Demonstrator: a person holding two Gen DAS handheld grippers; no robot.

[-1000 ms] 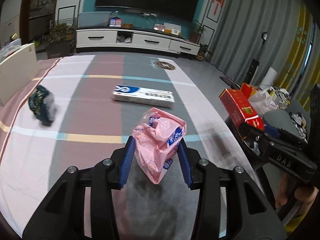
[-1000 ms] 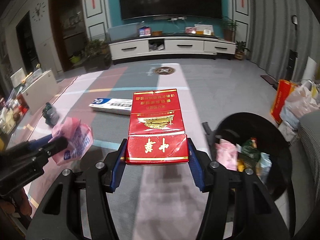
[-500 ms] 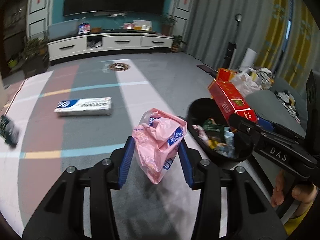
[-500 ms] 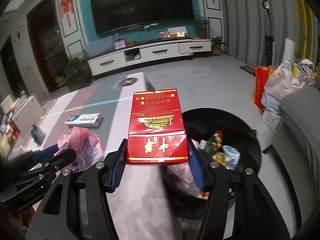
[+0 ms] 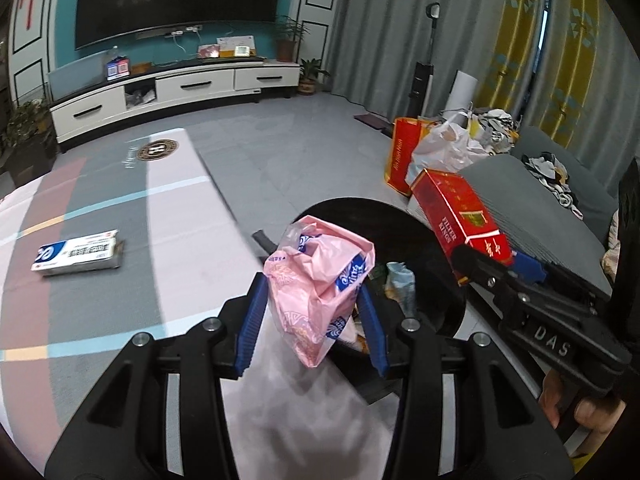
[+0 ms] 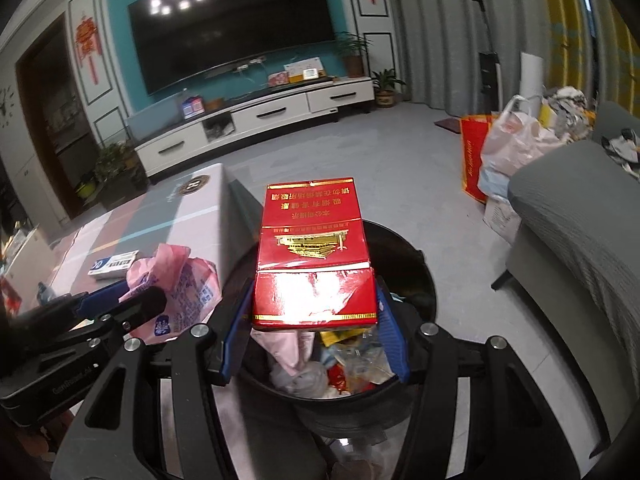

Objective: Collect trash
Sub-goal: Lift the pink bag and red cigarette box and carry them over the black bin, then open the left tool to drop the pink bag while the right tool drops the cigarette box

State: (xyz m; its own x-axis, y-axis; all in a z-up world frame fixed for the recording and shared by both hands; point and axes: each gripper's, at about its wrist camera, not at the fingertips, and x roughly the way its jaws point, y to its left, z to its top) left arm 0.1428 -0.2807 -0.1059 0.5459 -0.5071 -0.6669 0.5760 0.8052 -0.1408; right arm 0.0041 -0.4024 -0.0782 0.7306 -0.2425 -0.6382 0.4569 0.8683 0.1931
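The left gripper (image 5: 312, 316) has its jaws clamped on a crumpled pink bag (image 5: 318, 280), held at the near rim of the black bin (image 6: 400, 256). The right gripper (image 6: 314, 330) has its jaws clamped on a red carton (image 6: 314, 254), which hangs right over the bin's mouth. Below both jaws the bin already holds a heap of wrappers and scraps, so much of the collecting looks done; these two pieces seem only to need dropping. Left of the left jaws, well apart, a white box (image 5: 76, 254) lies on the striped tabletop (image 5: 180, 216), not yet collected. Farther out are grey floor, a TV cabinet (image 5: 176, 88), curtains, bags and a grey sofa (image 6: 580, 216).
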